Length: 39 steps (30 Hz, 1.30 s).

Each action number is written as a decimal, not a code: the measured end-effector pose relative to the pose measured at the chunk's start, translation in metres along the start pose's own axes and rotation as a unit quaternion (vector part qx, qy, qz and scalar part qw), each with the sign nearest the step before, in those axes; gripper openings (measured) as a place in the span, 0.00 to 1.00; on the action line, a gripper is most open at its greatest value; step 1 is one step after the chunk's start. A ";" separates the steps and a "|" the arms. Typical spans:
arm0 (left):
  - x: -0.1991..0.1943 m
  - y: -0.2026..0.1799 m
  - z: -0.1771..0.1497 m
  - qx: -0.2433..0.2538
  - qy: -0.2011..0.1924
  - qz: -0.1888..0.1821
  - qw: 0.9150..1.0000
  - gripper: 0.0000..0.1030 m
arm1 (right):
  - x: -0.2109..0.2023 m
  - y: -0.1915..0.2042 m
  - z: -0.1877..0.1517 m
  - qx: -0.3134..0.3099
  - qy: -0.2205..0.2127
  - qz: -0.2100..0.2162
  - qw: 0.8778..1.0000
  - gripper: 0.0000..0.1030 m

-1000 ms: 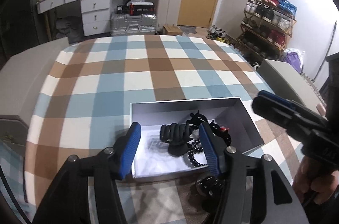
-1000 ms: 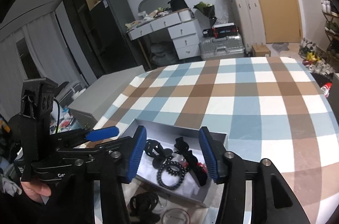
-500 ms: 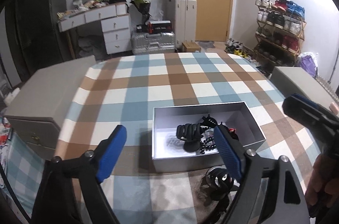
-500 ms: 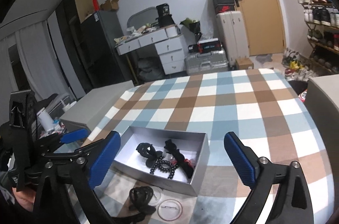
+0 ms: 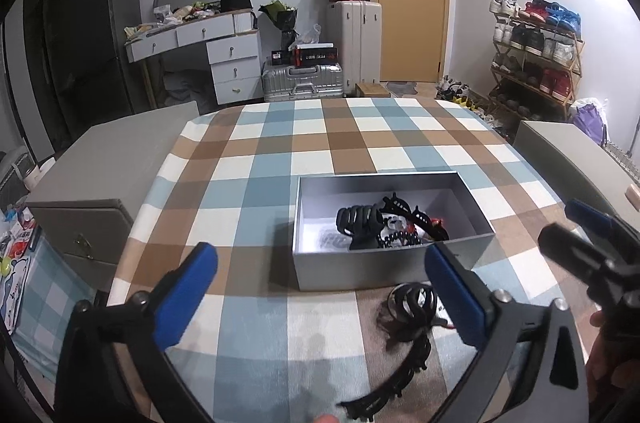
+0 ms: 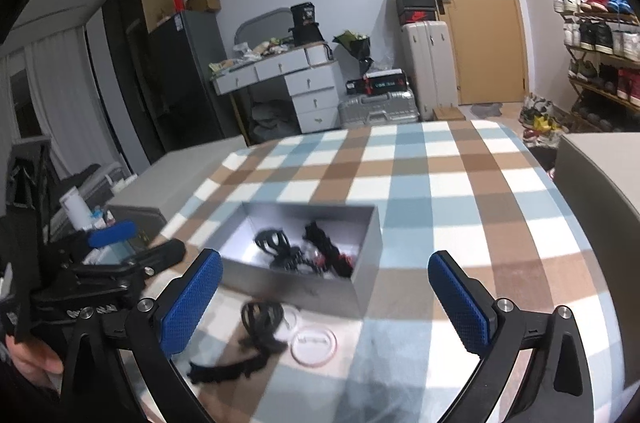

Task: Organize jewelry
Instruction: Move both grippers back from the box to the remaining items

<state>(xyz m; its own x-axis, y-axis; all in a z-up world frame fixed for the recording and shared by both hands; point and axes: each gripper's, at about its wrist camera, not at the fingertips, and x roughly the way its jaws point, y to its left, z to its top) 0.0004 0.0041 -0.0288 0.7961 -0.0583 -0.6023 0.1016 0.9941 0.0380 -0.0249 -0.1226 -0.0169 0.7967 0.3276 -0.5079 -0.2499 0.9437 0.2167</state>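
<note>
A grey open box (image 5: 308,265) (image 6: 304,289) sits on the checked tablecloth. It holds a black claw clip (image 5: 358,219), a black bead bracelet (image 5: 398,238) and other dark hair pieces. In front of the box lie a black hair tie (image 5: 412,303) (image 6: 262,319), a black toothed headband (image 5: 396,387) (image 6: 224,369) and a clear round disc (image 6: 314,341). My left gripper (image 5: 320,297) is open and empty, held back from the box. My right gripper (image 6: 326,303) is open and empty above the items in front of the box.
The checked table (image 5: 320,143) has grey stools at its left (image 5: 104,159) and right (image 5: 576,159). Beyond stand a white desk (image 5: 208,47), suitcases (image 5: 304,83), a door and a shoe rack (image 5: 536,59).
Both grippers opened wide from a narrower gap and drew back and up from the box, so the box now looks smaller and the loose items in front of it show.
</note>
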 end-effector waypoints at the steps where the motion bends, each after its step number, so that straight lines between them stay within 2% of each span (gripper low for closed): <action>1: -0.001 -0.001 -0.002 0.001 -0.001 0.003 1.000 0.99 | 0.000 -0.001 -0.004 -0.001 0.004 -0.002 1.000 1.00; 7: 0.000 -0.001 -0.021 -0.001 0.010 0.010 1.000 0.99 | 0.000 -0.007 -0.025 0.001 0.022 -0.003 1.000 1.00; 19: 0.007 0.019 -0.064 -0.042 0.061 0.015 0.997 0.99 | 0.028 0.000 -0.052 -0.033 0.112 0.002 0.993 0.99; 24: 0.003 0.025 -0.070 -0.049 0.059 0.014 0.997 0.99 | 0.042 0.009 -0.054 -0.054 0.141 0.009 0.988 0.88; 27: 0.004 0.029 -0.073 -0.052 0.063 0.016 0.997 0.99 | 0.049 0.016 -0.055 -0.074 0.155 -0.005 0.985 0.85; 31: 0.007 0.033 -0.075 -0.060 0.070 0.011 0.996 0.99 | 0.059 0.025 -0.055 -0.100 0.173 -0.029 0.979 0.73; 35: 0.007 0.034 -0.075 -0.060 0.069 0.002 0.996 0.99 | 0.066 0.029 -0.054 -0.114 0.181 -0.035 0.976 0.68; 39: 0.006 0.033 -0.072 -0.056 0.062 -0.001 0.996 0.99 | 0.075 0.034 -0.055 -0.127 0.192 -0.046 0.972 0.67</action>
<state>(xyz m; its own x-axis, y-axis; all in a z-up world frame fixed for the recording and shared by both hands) -0.0345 0.0431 -0.0889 0.7151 -0.0547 -0.6969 0.0294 0.9984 -0.0482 -0.0040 -0.0637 -0.0936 0.5697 0.1872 -0.8002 -0.3537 0.9348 -0.0331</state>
